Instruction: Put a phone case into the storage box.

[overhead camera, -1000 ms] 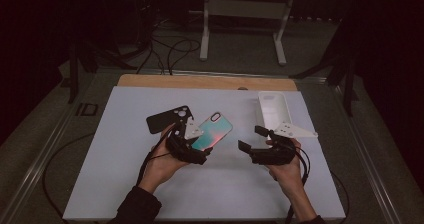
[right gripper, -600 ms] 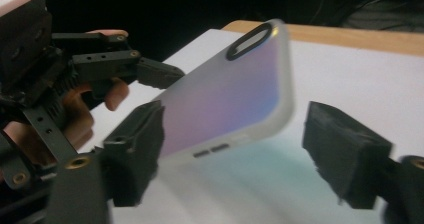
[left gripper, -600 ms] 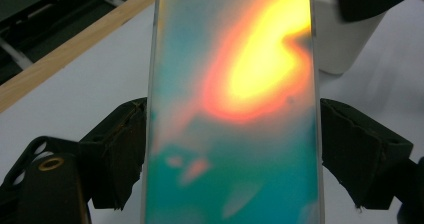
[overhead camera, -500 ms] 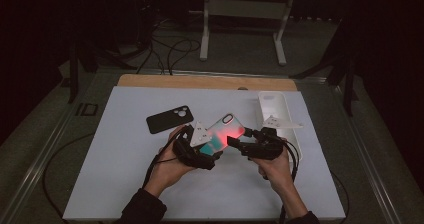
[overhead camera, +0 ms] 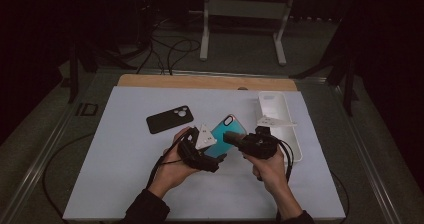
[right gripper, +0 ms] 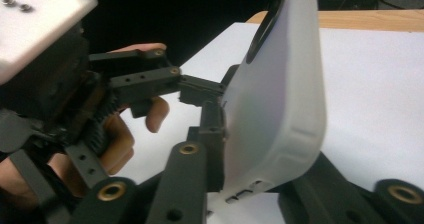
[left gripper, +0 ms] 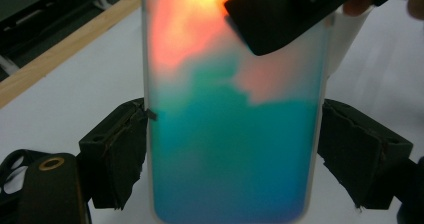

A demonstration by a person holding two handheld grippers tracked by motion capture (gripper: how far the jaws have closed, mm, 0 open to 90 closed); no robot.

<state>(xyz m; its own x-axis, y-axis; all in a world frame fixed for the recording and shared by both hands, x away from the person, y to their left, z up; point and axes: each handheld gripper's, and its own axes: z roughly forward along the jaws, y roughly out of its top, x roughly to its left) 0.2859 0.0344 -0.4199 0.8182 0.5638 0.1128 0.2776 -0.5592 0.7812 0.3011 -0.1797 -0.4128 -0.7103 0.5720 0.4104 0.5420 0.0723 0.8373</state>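
A phone (overhead camera: 227,129) with a teal and orange screen, in a frosted clear case, is held up over the middle of the white table. My left gripper (overhead camera: 217,151) is shut on it across its width, with a jaw against each long edge (left gripper: 235,149). My right gripper (overhead camera: 235,136) comes in from the right, and its jaws have just been closing. They now clamp the front and back of the phone (right gripper: 280,99) near its end. One right jaw lies over the screen's top corner in the left gripper view. A hand holds the left gripper (right gripper: 150,84) behind the phone.
A black phone case (overhead camera: 170,119) lies flat on the white table top (overhead camera: 115,174), to the left of the hands. A white case (overhead camera: 280,116) lies at the back right, by the right hand. A wooden strip (overhead camera: 200,81) runs along the far edge.
My right gripper has come in leftwards from beside the white case and shut on the phone's end. The left gripper has kept its hold on the phone and stayed where it was.
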